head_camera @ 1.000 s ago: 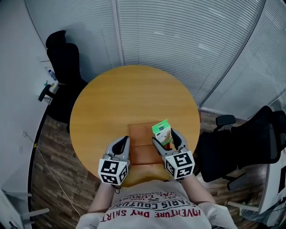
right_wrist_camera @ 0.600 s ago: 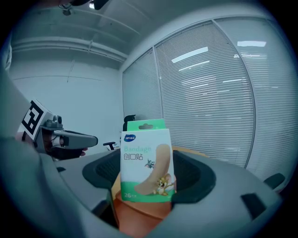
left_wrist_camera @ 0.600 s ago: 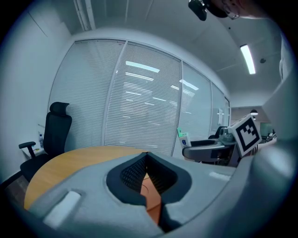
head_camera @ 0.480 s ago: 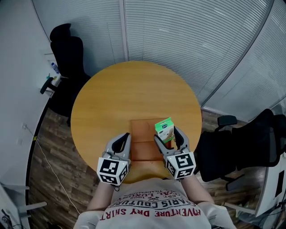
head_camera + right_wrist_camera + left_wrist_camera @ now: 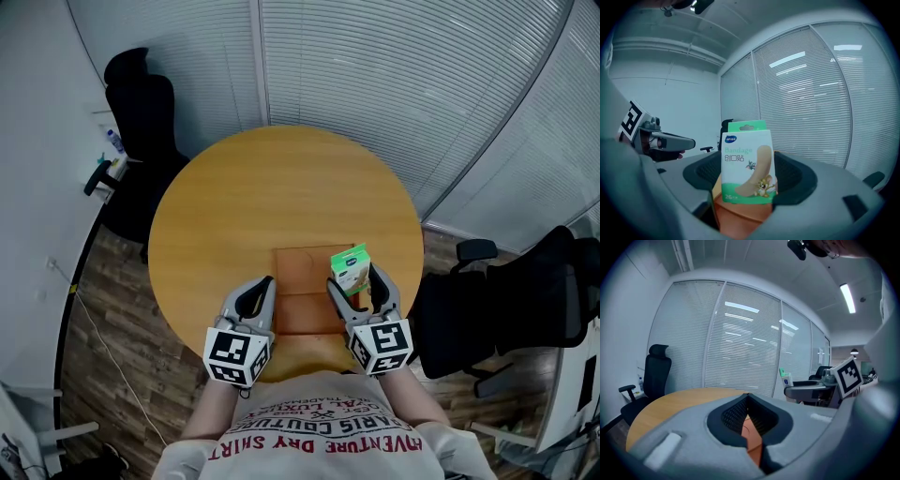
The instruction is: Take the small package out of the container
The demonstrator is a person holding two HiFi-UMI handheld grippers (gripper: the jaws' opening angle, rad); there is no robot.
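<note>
My right gripper point(image 5: 356, 284) has its jaws spread wide and pinching the bandage box point(image 5: 747, 161), which stands upright with its long axis toward 12 o'clock, raised over the 2 o'clock corner of the brown container point(image 5: 298, 305). I judge the next move is carrying it out toward 3 o'clock onto the bare round table point(image 5: 272, 206). My left gripper point(image 5: 255, 289) sits at the container's 9 o'clock side, jaws pressed nearly together and empty.
</note>
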